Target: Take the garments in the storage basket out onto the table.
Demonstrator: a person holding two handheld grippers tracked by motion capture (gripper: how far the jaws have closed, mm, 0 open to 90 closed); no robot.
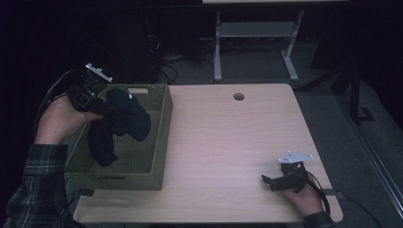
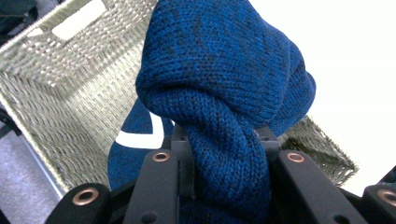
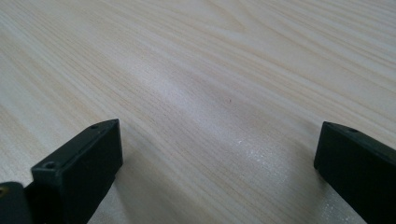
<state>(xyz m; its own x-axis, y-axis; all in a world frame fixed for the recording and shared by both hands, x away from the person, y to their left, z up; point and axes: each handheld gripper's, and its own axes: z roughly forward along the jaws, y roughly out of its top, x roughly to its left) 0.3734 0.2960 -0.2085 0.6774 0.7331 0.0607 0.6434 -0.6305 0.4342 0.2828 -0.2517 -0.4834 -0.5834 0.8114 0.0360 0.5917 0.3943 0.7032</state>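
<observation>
A dark blue knitted garment (image 1: 124, 118) hangs over the woven green basket (image 1: 161, 137) at the table's left. My left gripper (image 1: 102, 110) is shut on it, and its loose end droops down into the basket. In the left gripper view the knit (image 2: 224, 93) bunches thickly between my two black jaws, and a blue piece with a white stripe (image 2: 140, 135) lies below in the basket (image 2: 70, 93). My right gripper (image 1: 268, 180) rests low on the table near its front right corner. Its fingers (image 3: 84, 163) stand wide apart over bare wood, holding nothing.
The light wood table (image 1: 228, 142) has a round cable hole (image 1: 238, 97) near its far edge. Behind the table stands a white metal frame (image 1: 256, 42) on a dark floor with cables. The basket takes up the table's left side.
</observation>
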